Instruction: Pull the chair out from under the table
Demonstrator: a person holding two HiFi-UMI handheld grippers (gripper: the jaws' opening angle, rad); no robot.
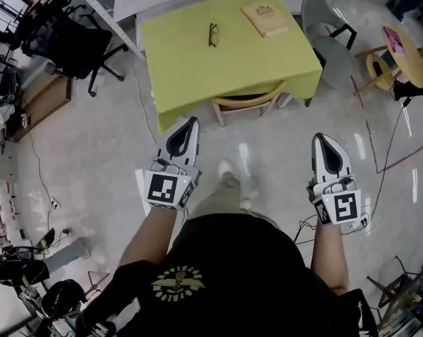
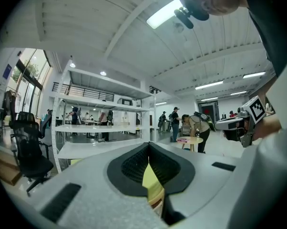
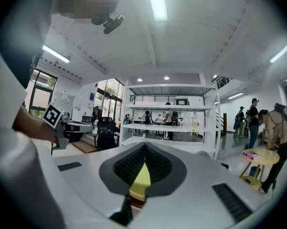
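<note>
The table point(image 1: 197, 76) wears a yellow-green cloth. The chair point(image 1: 248, 98) is tucked under the table's near edge, and only its curved wooden backrest and the tops of its legs show below the cloth's hem. On the table, glasses point(image 1: 213, 34) lie near the middle and a book point(image 1: 265, 17) lies toward the far right corner.

The left gripper point(image 1: 190, 123) hovers just short of the table's near left corner, clear of both table and chair. Its jaws are pressed together with nothing between them. The right gripper point(image 1: 322, 140) hangs off the table's near right corner, a little farther back. Its jaws are also pressed together and empty. Both point level toward the table.

The person's shoe point(image 1: 226, 168) is on the floor before the table's near edge, between the grippers. A grey chair point(image 1: 331, 51) stands at the table's right side, and a black office chair point(image 1: 67, 37) stands well off to its left. A white rack point(image 1: 102, 14) stands past its far left corner.
</note>
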